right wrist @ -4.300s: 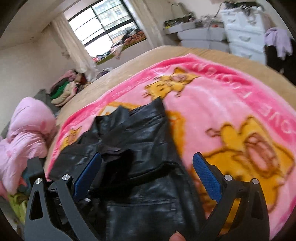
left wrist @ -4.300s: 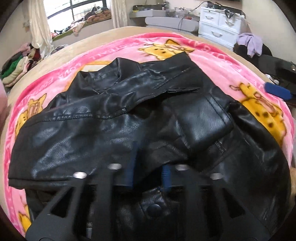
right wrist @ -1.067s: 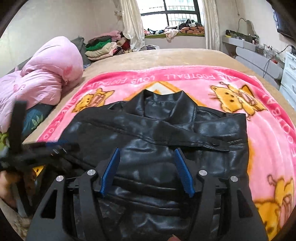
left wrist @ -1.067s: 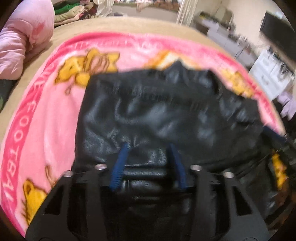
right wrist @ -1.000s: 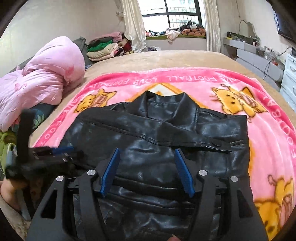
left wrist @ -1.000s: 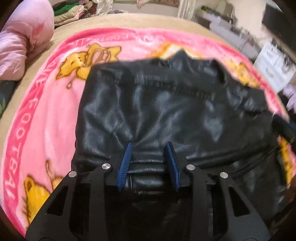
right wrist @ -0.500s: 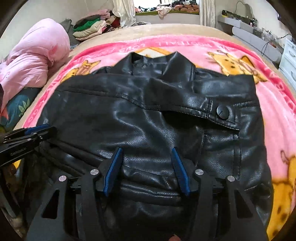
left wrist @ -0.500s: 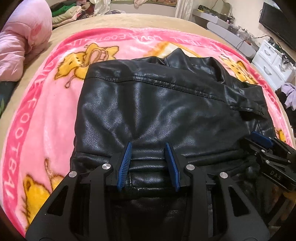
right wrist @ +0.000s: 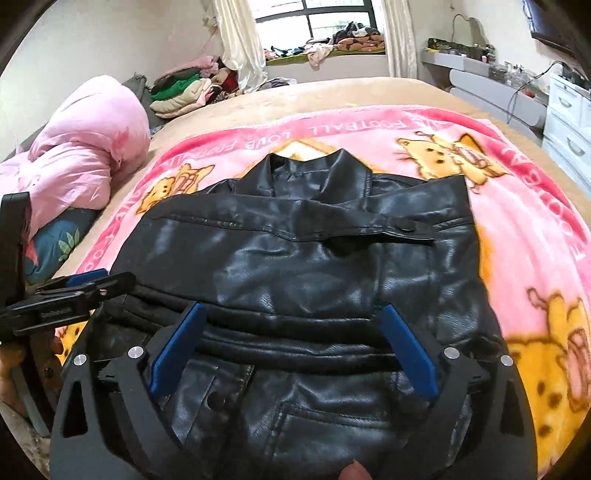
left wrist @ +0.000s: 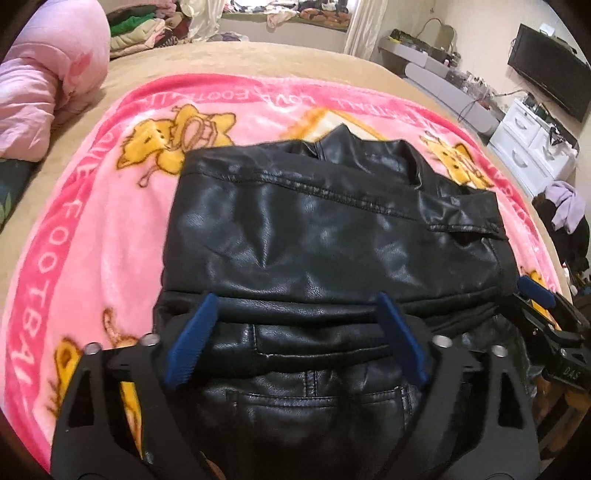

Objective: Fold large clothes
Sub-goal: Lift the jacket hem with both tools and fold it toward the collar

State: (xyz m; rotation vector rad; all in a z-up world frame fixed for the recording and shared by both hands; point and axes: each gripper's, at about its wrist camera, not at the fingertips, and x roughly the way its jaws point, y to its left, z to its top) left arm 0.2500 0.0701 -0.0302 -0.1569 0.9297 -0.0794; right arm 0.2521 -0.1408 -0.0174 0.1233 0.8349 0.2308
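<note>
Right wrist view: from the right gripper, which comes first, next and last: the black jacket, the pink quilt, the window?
1. Black jacket, right under the right gripper, centre.
2. Pink quilt, bundled at left, farther back.
3. Window, far wall, top.

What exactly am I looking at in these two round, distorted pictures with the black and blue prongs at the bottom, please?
There is no robot here: a person holds a hand-held two-finger tool in each hand, and each tool carries a wide-angle camera looking forward along its fingers. One picture comes from the left tool, the other from the right tool; each also catches the other tool at its edge. The blue strips are the finger pads. On the bed lies a pink cartoon blanket, and on it a black leather jacket, folded over. Both tools have just opened their jaws wide, so the jacket lies between the pads but nothing is held.
</note>
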